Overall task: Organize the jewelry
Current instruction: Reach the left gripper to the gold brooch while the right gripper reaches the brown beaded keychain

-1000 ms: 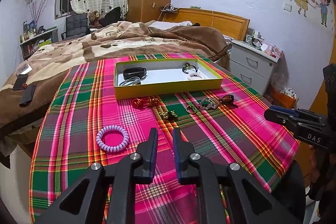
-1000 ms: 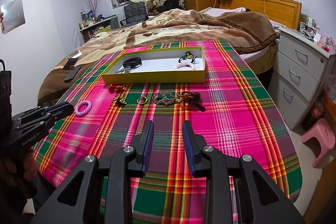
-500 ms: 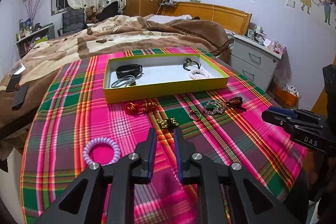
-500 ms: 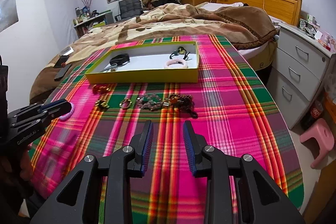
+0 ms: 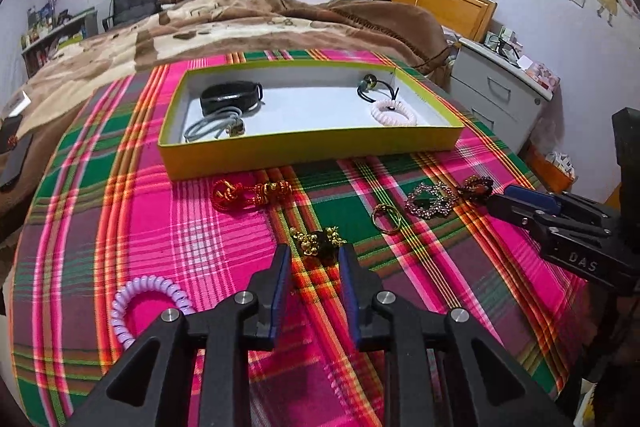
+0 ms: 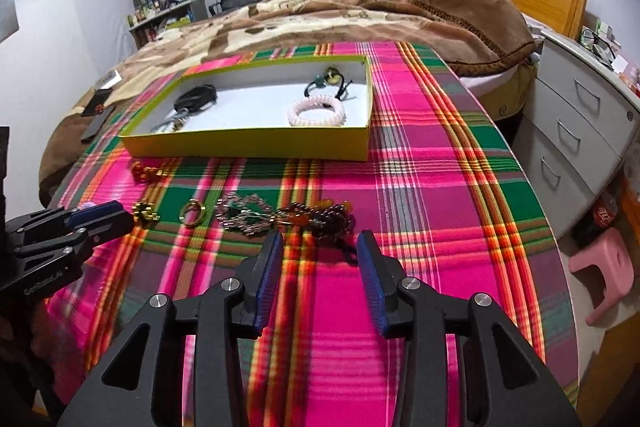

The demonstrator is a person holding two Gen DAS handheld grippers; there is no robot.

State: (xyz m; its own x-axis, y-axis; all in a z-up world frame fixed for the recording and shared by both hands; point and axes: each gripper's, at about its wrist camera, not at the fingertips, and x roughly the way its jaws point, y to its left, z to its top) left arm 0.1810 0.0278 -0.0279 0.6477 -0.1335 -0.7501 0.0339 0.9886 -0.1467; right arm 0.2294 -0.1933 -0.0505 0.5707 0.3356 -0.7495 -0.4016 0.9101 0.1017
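A yellow box (image 5: 308, 147) (image 6: 248, 147) with a white floor holds a black band (image 5: 230, 98), a grey cord, a black bead tie and a pale pink coil tie (image 5: 394, 113) (image 6: 316, 111). Loose on the plaid cloth lie a red knot charm (image 5: 250, 191), a gold bell charm (image 5: 318, 241) (image 6: 145, 211), a gold ring (image 5: 386, 218) (image 6: 193, 211), a crystal brooch (image 5: 430, 201) (image 6: 244, 213), a dark bead bracelet (image 6: 324, 217) and a purple coil tie (image 5: 140, 297). My left gripper (image 5: 314, 259) is opening, empty, just short of the bell charm. My right gripper (image 6: 318, 249) is opening, empty, just short of the bead bracelet.
The plaid table (image 6: 440, 155) ends close on the right, with grey drawers (image 6: 576, 131) and a pink stool (image 6: 604, 279) beyond. A bed with a brown blanket (image 5: 240, 15) lies behind the box. Dark phones (image 6: 96, 119) rest on the blanket at left.
Both grippers have moved forward and down toward the loose jewelry, and both pairs of jaws have spread wider. The jewelry has not moved.
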